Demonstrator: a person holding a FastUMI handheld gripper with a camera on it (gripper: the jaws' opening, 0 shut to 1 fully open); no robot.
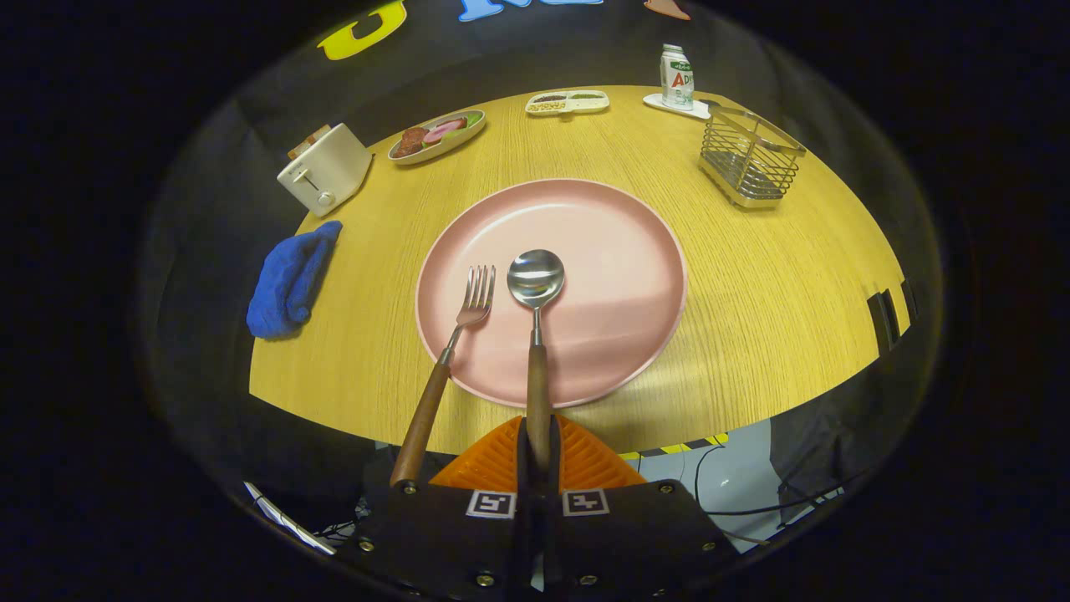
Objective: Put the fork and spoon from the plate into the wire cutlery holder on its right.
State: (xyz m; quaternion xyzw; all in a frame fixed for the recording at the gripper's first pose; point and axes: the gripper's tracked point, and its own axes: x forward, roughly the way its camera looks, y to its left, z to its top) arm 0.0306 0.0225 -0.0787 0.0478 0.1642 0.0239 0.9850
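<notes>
A pink plate (619, 251) sits mid-table just ahead of my fingers. A spoon (536, 288) with a wooden handle lies on it, bowl toward the far side, and its handle runs back between my fingers. My gripper (537, 435) is shut on the spoon's handle end. A fork (456, 334) with a wooden handle lies left of the spoon, tines on the plate, handle sticking out over the table's near edge beside my left finger. The wire cutlery holder (750, 156) stands beyond the plate to its right, empty as far as I can see.
A white toaster (324, 171) and a blue cloth (290, 280) lie left of the plate. An oval dish of food (436, 135), a divided tray (567, 102) and a drink carton (676, 77) on a small white tray line the far edge. Floor and cables show below the near edge.
</notes>
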